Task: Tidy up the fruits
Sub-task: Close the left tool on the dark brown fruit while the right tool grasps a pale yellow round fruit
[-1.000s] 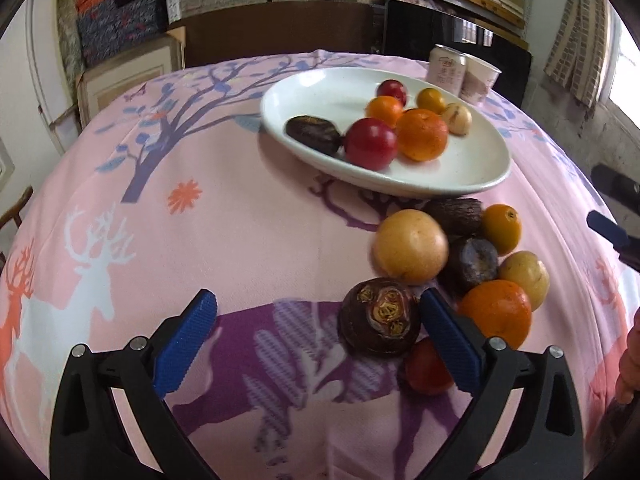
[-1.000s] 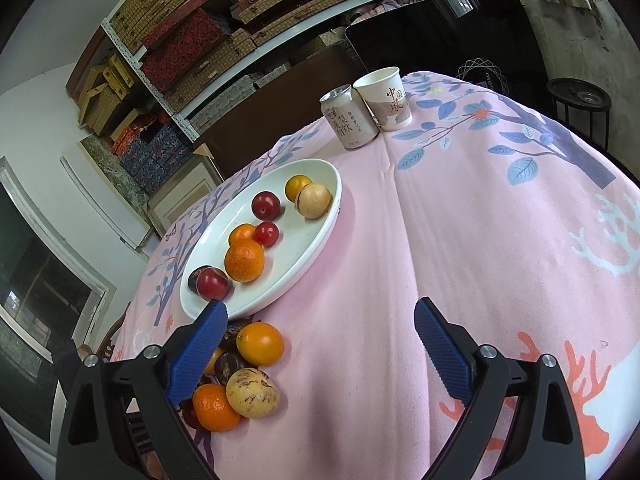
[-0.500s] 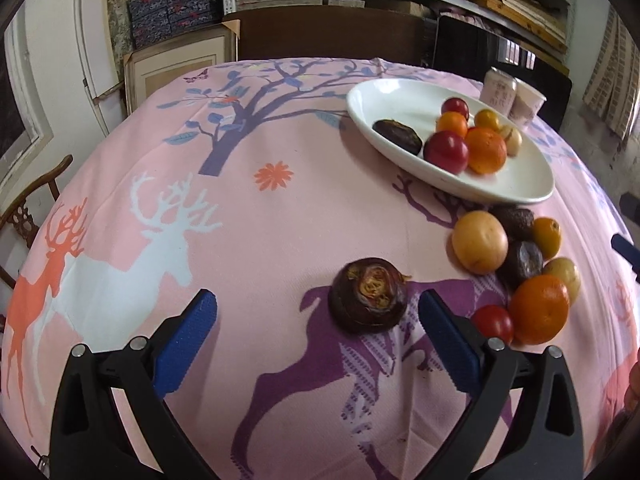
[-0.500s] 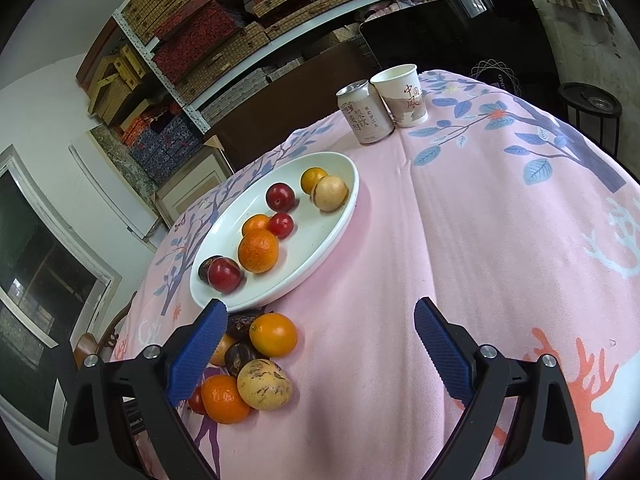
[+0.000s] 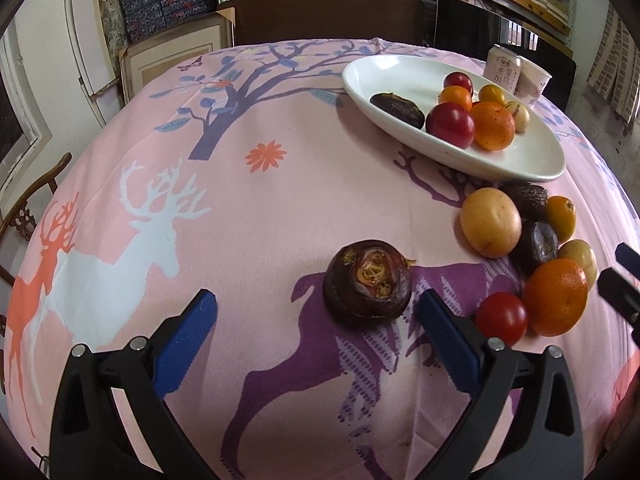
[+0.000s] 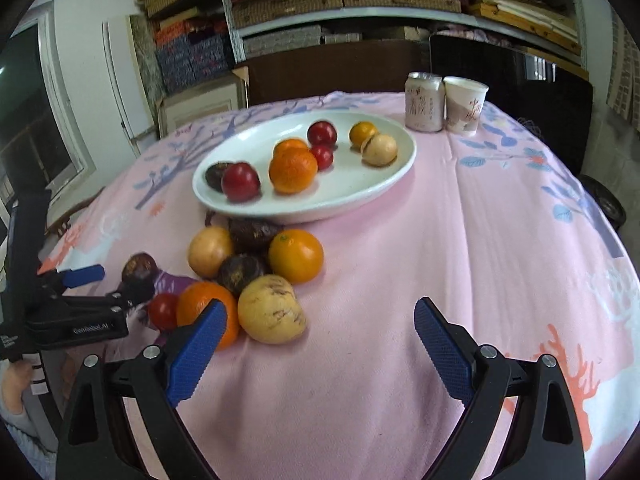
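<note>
A dark purple round fruit (image 5: 368, 282) lies alone on the pink cloth, just ahead of my open left gripper (image 5: 318, 310) and near its right finger. To its right sits a cluster of loose fruits (image 5: 532, 252): a yellow one, oranges, dark ones, a red tomato. The white oval plate (image 5: 520, 162) beyond holds several fruits. In the right wrist view my right gripper (image 6: 320, 326) stands open and empty, its left finger by an orange (image 6: 206, 306) and a speckled yellow fruit (image 6: 272, 308). The plate (image 6: 360, 196) lies farther back, and the left gripper (image 6: 86, 286) shows at left.
A drink can (image 6: 424, 102) and a paper cup (image 6: 466, 104) stand behind the plate. The round table carries a pink cloth (image 6: 480, 240) with deer and tree prints. Shelves, boxes and a dark chair back line the wall. A wooden chair (image 5: 24, 208) stands at left.
The left gripper has backed off and shifted left, so the dark purple fruit now lies apart from the cluster. The right gripper has swung toward the loose fruits and come lower.
</note>
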Demonstrator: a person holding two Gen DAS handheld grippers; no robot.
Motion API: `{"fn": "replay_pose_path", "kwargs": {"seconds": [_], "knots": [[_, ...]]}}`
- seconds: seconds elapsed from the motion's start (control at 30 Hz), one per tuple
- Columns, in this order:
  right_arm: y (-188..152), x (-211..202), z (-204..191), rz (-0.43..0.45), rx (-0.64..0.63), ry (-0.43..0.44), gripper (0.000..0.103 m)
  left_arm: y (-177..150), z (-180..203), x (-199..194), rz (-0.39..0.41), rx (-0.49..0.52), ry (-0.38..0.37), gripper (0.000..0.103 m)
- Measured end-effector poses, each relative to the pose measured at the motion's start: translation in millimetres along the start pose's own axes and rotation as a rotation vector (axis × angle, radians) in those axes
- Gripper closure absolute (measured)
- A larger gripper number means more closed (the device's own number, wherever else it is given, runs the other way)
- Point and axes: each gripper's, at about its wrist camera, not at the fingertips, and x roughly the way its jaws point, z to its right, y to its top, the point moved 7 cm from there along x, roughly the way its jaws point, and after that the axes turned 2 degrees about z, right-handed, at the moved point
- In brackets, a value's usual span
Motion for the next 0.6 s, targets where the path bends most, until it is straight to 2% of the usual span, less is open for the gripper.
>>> {"fn": "replay_pose_path", "kwargs": {"seconds": [0.17,0.33,0.43,0.53,0.6], "knots": [[-4,7,12,-0.044,0.043,-0.021,0.007,-1,1,1,-0.002,0.006,0.002,0.004],[6,-4,37,0.031,0.096,-0.130,0.007,-1,1,1,-0.005,0.001,-0.003,0.004],[6,-4,36,0.023,0.102,-0.091,0.007,-1,0,2,-0.005,0.003,-0.002,0.004],[4,0,22,0.012,0.029,-0.082,0.008,-1,1,2,-0.004,0.003,-0.002,0.004],[3,1,14,0.010,-0.013,-0.073,0.014,-1,1,2,-0.005,0.002,-0.002,0.004]]}}
